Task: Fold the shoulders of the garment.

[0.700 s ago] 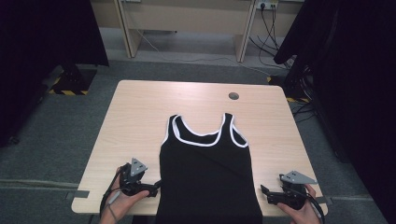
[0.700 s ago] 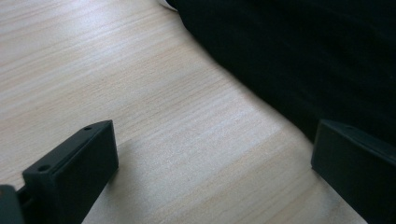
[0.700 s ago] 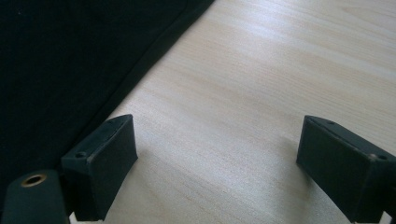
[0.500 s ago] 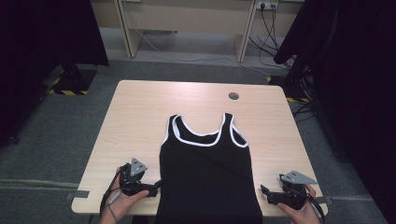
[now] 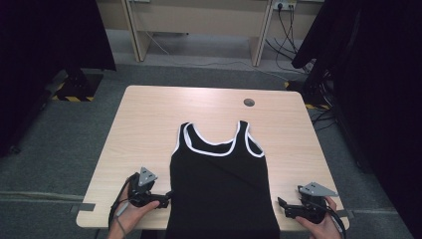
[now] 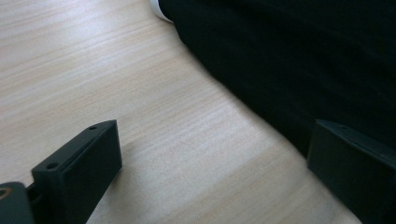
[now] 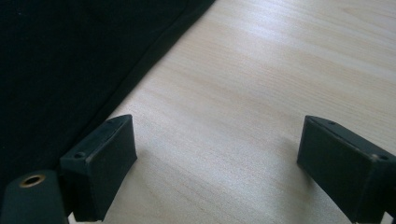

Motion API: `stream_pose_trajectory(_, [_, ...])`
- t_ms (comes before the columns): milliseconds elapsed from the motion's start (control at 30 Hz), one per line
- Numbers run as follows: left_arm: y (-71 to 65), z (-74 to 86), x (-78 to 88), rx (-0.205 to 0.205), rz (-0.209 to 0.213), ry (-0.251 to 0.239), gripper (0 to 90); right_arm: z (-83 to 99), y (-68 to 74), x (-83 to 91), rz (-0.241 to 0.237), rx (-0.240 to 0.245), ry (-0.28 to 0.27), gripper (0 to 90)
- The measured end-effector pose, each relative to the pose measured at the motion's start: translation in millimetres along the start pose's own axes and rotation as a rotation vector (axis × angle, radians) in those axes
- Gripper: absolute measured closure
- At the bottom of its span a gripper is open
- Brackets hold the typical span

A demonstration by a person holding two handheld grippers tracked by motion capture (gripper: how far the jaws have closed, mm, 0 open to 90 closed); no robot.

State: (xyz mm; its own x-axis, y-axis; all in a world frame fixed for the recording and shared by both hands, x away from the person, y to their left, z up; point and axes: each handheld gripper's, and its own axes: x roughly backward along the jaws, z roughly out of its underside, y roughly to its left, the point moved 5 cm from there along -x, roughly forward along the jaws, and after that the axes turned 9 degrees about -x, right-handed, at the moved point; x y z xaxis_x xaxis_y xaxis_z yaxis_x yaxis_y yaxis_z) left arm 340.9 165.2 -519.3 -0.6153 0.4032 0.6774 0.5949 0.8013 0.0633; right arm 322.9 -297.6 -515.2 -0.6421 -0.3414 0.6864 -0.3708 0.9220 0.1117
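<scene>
A black tank top (image 5: pixel 219 184) with white trim at neck and armholes lies flat on the wooden table (image 5: pixel 149 119), its hem hanging over the near edge. My left gripper (image 5: pixel 166 198) rests on the table at the top's left side seam, open, its jaws wide apart over bare wood with the black cloth (image 6: pixel 299 60) at one jaw. My right gripper (image 5: pixel 281 206) sits open just right of the top's other side. In the right gripper view its jaws span bare wood, the cloth edge (image 7: pixel 70 70) beside one jaw.
A round cable hole (image 5: pixel 249 102) is set in the far part of the table. Dark curtains hang at left and right. A desk frame and cables (image 5: pixel 286 25) stand beyond the table on the grey floor.
</scene>
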Motion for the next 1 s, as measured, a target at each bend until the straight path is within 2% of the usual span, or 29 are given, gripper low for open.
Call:
stream_pose_trajectory(300, [6.1, -14.3, -6.1, 0.009, 0.008, -0.020, 2.7, -0.3, 0.0, -0.3, 0.001, 0.001, 0.000, 11.9])
stream_pose_trajectory(467, [11.3, -29.0, -12.8, 0.014, 0.018, -0.033, 2.9, -0.3, 0.0, -0.4, -0.001, 0.001, 0.001, 11.8])
stream_pose_trajectory(700, [20.3, -54.0, -30.9, 0.010, 0.008, -0.031, 3.6, -0.3, 0.1, -0.4, 0.000, 0.001, 0.000, 11.8])
stream_pose_trajectory(1000, [20.5, -74.1, -51.6, 0.001, 0.000, -0.020, 4.7, -0.2, -0.2, -0.4, -0.002, 0.002, -0.001, 11.8])
